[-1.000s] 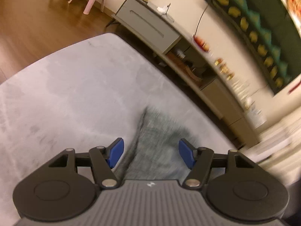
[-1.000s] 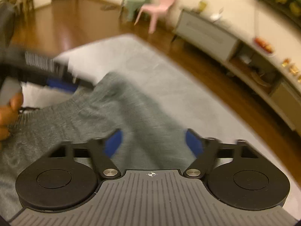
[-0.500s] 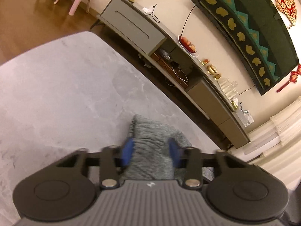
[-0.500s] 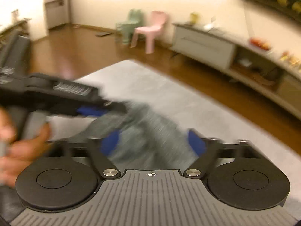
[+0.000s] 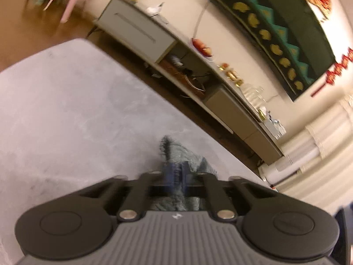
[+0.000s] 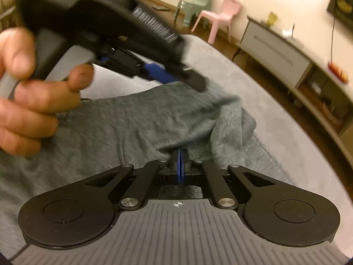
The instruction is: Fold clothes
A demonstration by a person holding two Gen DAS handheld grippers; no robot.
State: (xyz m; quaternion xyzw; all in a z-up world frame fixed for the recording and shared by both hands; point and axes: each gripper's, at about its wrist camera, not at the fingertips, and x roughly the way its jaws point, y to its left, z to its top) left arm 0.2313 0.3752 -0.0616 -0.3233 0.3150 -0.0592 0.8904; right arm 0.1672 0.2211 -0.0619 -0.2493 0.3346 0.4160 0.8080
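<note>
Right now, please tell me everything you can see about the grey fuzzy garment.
The grey fuzzy knit garment lies spread and rumpled on the pale grey surface. Its far edge is lifted and bunched. The right tool is shut on a fold near its middle; the left tool is shut on a raised corner. Its full shape is hidden.

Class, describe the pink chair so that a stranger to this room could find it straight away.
Start at the long grey cabinet along the wall. Past its far end, on the wood floor, stand two child-size chairs. The pink chair is the one nearer the cabinet; its neighbour is green.
</note>
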